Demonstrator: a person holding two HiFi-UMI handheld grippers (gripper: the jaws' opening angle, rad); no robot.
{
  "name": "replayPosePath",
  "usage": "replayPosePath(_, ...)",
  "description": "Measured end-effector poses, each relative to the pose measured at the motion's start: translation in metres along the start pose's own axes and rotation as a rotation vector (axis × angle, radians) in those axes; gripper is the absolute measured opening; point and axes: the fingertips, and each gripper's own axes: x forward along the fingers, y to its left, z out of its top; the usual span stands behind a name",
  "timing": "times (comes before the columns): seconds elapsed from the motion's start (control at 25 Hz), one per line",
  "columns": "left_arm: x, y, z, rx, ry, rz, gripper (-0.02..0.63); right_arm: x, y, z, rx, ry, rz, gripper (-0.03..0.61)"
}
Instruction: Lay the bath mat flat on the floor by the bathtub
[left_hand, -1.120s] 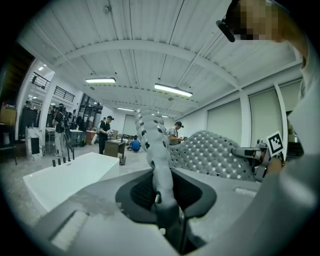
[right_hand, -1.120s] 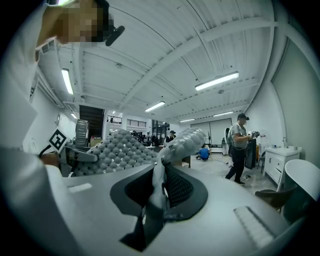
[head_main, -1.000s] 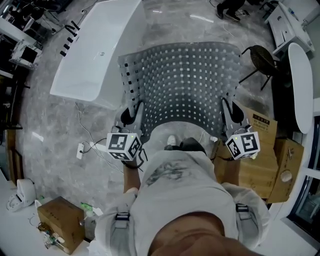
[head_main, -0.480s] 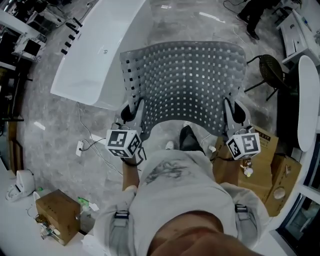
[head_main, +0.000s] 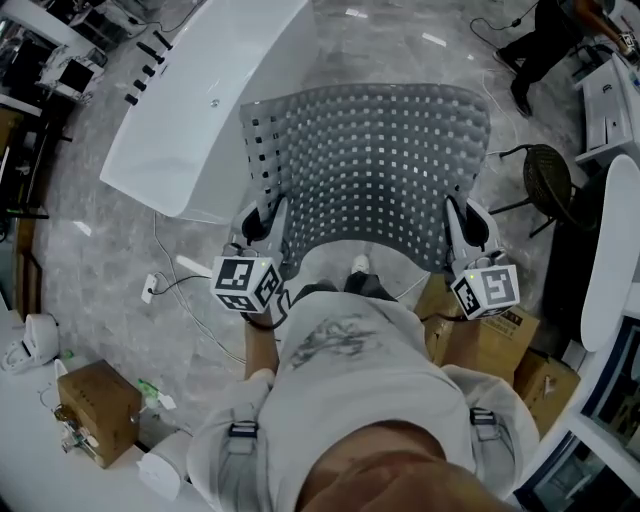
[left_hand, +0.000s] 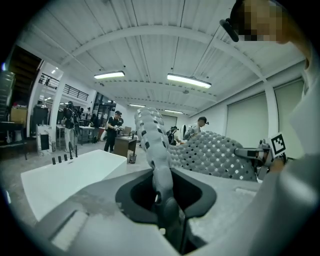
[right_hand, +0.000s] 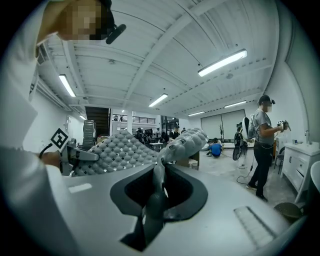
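Fingers (head_main: 277, 228) pinch the bath mat (head_main: 380, 170) — its two near corners.

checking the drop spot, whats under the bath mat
Mostly hidden: the bath mat, held up, covers the floor beneath it and the bathtub edge. Only a shoe shows at its near edge.

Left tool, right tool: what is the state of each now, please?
Left tool: closed on the near edge of the bath mat.
Right tool: closed on that edge too.

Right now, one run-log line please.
left hand-held gripper: shut on bath mat corner | right hand-held gripper: shut on other corner | bath mat: held up, not laid | bathtub: beside mat's left
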Motion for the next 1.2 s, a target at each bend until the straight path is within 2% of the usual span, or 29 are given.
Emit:
replayPosePath(0.16, 0.032, -0.009, 0.005, -0.009, -0.004, 0.013, 0.075, 0.018, -0.034, 0.002, 0.004, -0.007, 0.015, 0.043)
replayPosePath(0.56, 0.094, -0.002, 0.019, 0.001, -0.004, 0.013, 0.075, 0.067, -0.085, 0.005, 0.012, -0.006, 0.02, 0.044)
replayPosePath(0.92, 0.17, 0.05, 0.036, -0.058, -0.014, 0.071, 0.075, 0.178, -0.121, 0.026, -0.055, 0.021, 0.095, 0.043)
replayPosePath(1.2, 0.228, 0.094, 0.052, -0.076, -0.014, 0.119, 0.075, 0.263, -0.149, 0.031, -0.062, 0.042, 0.142, 0.044)
